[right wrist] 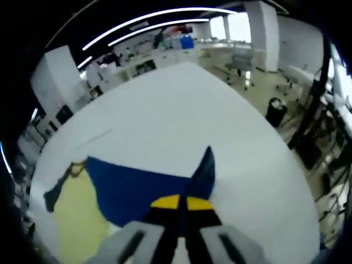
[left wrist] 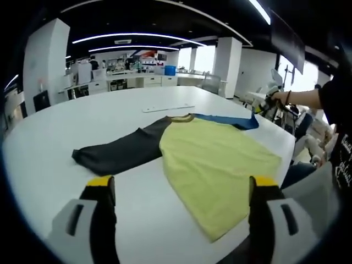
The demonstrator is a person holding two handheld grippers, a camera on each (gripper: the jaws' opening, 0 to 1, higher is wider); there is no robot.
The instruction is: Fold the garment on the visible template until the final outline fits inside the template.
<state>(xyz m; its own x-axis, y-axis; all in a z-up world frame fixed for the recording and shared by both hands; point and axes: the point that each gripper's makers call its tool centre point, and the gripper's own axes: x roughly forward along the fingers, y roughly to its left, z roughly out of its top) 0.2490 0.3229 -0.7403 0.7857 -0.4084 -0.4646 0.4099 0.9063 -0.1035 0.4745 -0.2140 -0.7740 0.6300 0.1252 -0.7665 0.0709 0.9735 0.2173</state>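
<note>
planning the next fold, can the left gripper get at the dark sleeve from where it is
Probably yes. The left gripper is open above bare white table, and the dark sleeve lies flat just ahead with nothing between. The right gripper is shut on the blue sleeve, well clear.

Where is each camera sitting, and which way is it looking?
Left gripper view: rides on the left hand-held gripper, jaws wide apart, low above the white table, looking across the yellow shirt with its black sleeve; the person's hand and the right hand-held gripper show at far right.
Right gripper view: rides on the right hand-held gripper, jaws shut on the blue sleeve, looking down along the table toward the room.
Shared: the shirt, blue sleeve and table.
</note>
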